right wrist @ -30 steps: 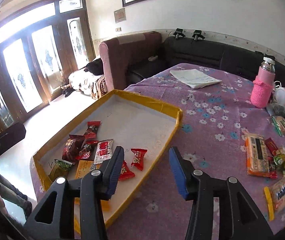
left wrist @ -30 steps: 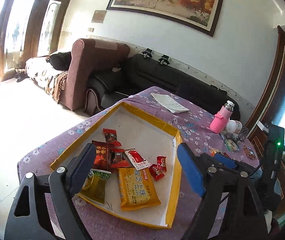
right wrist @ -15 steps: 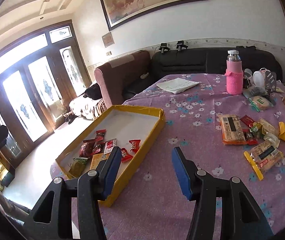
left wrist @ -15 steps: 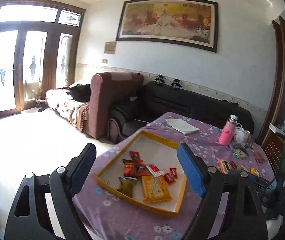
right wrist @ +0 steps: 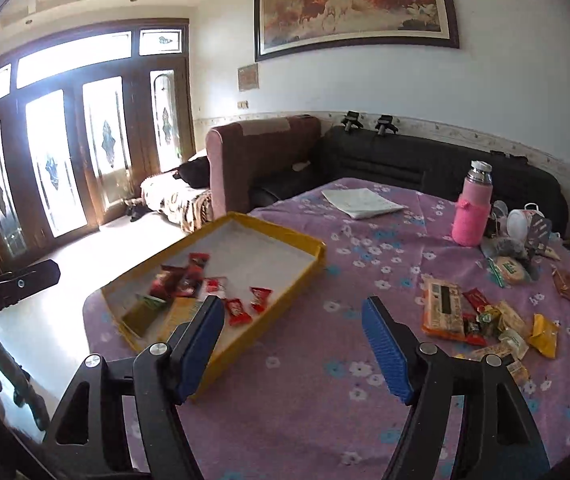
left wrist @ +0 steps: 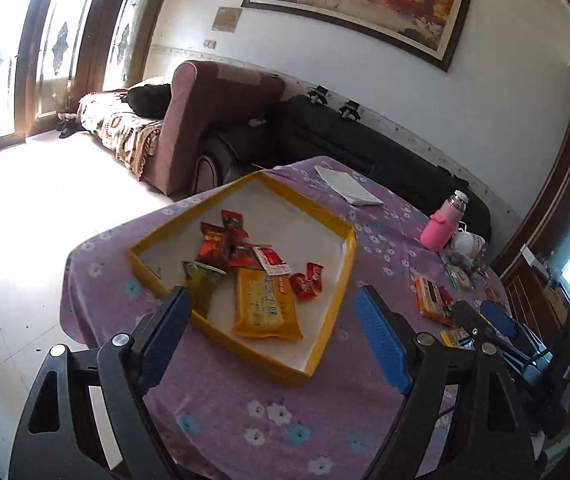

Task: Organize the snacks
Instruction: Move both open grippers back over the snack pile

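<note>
A yellow-rimmed tray [left wrist: 327, 328] [right wrist: 281, 300] lies on the purple flowered table and holds several snacks: a big orange packet [left wrist: 265, 306], a green packet [left wrist: 203, 282], red candies [left wrist: 307, 280] [right wrist: 245, 306]. A loose pile of snacks [right wrist: 481, 320] lies on the cloth to the right, including an orange packet [left wrist: 431, 300]. My left gripper [left wrist: 275, 332] is open and empty, above the tray's near corner. My right gripper [right wrist: 291, 344] is open and empty, over the cloth beside the tray's right edge.
A pink flask [right wrist: 473, 208] and a white cup [right wrist: 521, 222] stand at the table's far right. A folded paper [right wrist: 361, 202] lies at the far side. Sofas [right wrist: 405, 164] run behind the table. Tiled floor [left wrist: 25, 208] lies to the left.
Both grippers pulled back and up from the tray, then the left came closer to it again. The right view now sits back, with tray and loose pile both visible. Both stay open.
</note>
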The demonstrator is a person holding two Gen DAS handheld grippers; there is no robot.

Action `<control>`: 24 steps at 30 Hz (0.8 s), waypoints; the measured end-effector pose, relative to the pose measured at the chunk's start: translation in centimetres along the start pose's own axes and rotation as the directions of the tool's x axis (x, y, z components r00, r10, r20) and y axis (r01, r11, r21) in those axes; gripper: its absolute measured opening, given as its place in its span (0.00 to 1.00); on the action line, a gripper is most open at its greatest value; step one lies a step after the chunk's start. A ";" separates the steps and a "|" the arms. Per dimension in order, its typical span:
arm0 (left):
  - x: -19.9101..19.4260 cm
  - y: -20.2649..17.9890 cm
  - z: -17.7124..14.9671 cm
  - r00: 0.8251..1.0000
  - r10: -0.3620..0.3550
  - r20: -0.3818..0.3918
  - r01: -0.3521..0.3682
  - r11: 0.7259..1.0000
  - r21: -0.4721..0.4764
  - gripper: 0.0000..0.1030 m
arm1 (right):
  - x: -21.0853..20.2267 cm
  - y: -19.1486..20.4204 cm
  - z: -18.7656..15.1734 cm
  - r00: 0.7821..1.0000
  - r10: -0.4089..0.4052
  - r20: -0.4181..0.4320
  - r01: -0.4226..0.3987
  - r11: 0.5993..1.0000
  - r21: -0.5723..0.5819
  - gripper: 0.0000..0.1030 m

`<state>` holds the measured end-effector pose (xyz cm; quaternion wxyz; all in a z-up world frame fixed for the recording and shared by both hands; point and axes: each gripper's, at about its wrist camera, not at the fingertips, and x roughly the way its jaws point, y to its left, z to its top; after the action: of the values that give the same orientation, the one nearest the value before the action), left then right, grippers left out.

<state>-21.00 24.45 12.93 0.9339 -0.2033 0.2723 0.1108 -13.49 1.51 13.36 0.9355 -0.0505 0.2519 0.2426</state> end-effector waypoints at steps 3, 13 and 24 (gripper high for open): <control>0.2 -3.3 0.0 1.000 -0.010 0.009 0.010 0.999 0.034 0.82 | 1.6 -5.2 -1.2 0.998 -0.061 -0.008 0.062 0.996 0.071 0.71; 0.0 -10.3 -0.5 1.000 0.004 0.028 -0.006 0.998 0.067 0.82 | 3.2 -11.2 -5.8 0.995 -0.090 -0.040 0.098 0.957 0.273 0.71; -0.4 -12.4 0.0 0.998 0.010 0.057 -0.015 0.995 0.095 0.82 | 3.1 -10.7 -6.1 0.996 -0.081 -0.041 0.088 0.967 0.239 0.72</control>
<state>-17.44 13.35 17.12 0.9492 -0.1533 0.2522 0.1092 -8.71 -7.80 6.23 0.9401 0.0487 0.2917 0.1694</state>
